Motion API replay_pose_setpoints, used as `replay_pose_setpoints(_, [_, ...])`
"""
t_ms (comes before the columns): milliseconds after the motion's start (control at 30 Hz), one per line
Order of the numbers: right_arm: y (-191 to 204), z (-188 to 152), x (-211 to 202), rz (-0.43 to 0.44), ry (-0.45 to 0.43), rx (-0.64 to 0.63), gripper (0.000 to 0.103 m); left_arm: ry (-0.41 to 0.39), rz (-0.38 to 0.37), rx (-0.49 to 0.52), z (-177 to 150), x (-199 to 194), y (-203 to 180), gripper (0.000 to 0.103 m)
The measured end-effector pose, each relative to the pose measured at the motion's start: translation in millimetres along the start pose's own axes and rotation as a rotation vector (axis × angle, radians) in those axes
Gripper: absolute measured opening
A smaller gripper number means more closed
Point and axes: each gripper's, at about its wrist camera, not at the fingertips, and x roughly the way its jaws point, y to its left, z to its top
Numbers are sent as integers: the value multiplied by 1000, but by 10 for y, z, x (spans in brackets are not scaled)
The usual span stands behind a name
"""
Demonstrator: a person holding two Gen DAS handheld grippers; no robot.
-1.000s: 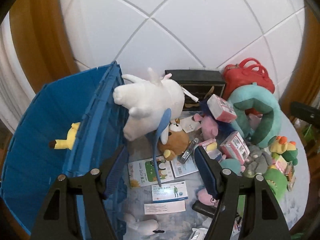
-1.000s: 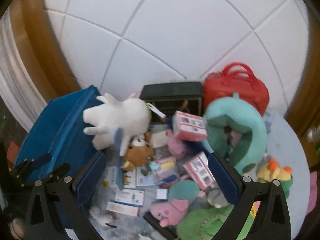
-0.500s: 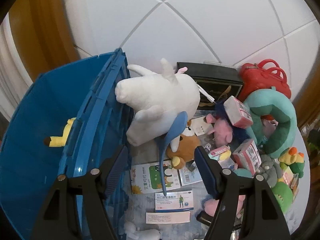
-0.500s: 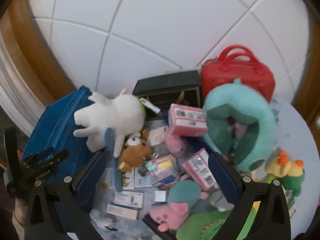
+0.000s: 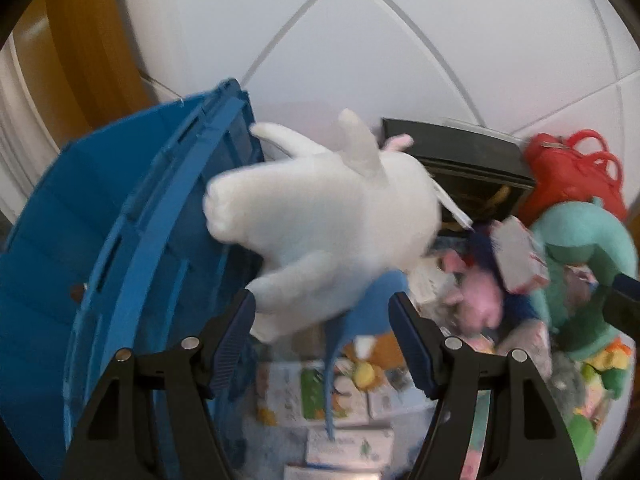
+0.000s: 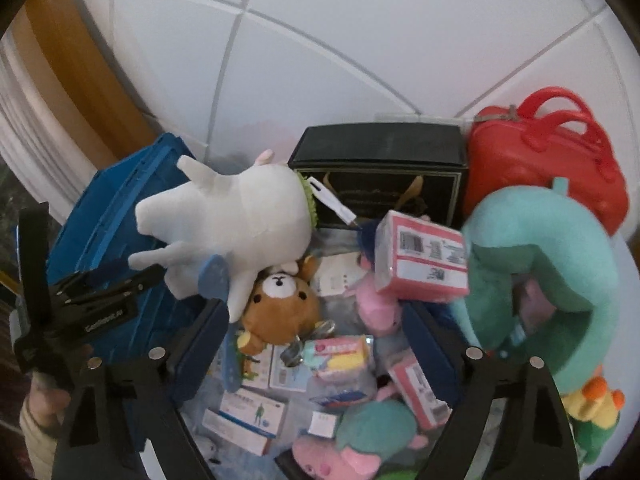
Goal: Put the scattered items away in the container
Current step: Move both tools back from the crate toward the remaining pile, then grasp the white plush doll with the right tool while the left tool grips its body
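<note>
The left wrist view looks down past the open left gripper (image 5: 322,336), whose fingers stand apart just below the white plush toy (image 5: 328,220) and hold nothing. That toy leans against the outer wall of the blue crate (image 5: 132,240). Only the right wrist view shows the brown bear (image 6: 280,304) under the toy's leg, the pink box (image 6: 420,264) atop the pile and the red bag (image 6: 540,160) at the back. The right gripper (image 6: 312,344) hangs open and empty above the clutter. Compared with half a second ago, the left gripper has moved closer to the white toy, which now looks larger and blurred.
</note>
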Motion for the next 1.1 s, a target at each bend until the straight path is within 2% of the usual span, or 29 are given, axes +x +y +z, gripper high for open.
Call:
replay_pose_setpoints(167, [-77,115,239,18,19,10,83,43,-4,12,7,178,-40,69])
replay_pose_setpoints(400, [-167,166,356,30,6,34,83,104,-11,28,18,427,-96,68])
replay_pose_setpoints(433, [-172,159,370,28,9,32,83,113,-12,30,19,463,-104,63])
replay_pose_setpoints(467, [-176,152,384,27,13,29,83,121,-12,33,21,499,-112,46])
replay_pose_setpoints(500, [-181,145,397,25,17,26,78,138,-7,32,-41,553,-119,36])
replay_pose_setpoints(533, [-185,138,411,24,20,23,73,156,-1,31,-114,611,-126,32])
replay_pose_setpoints(567, [-189,131,425,22,24,21,63,150,2,32,-183,613,-132,24])
replay_pose_setpoints(600, [-207,121,428,17,25,23,61,132,4,37,-244,577,-142,17])
replay_pose_setpoints(633, [-230,109,426,11,25,28,61,108,-6,43,-310,506,-156,15])
replay_pose_setpoints(733, [-289,57,420,7,27,38,58,73,-79,50,-538,284,-248,12])
replay_pose_setpoints(833, [-319,-47,404,19,37,38,58,103,-149,86,-832,222,-434,10])
replay_pose_setpoints(933, [-342,-184,353,25,42,28,58,165,-233,129,-1254,255,-685,10])
replay_pose_setpoints(1033, [-395,-302,280,31,46,30,58,167,-240,148,-1545,160,-816,10])
replay_pose_setpoints(1100, [-384,-364,243,38,50,19,58,155,-228,132,-1666,7,-769,10])
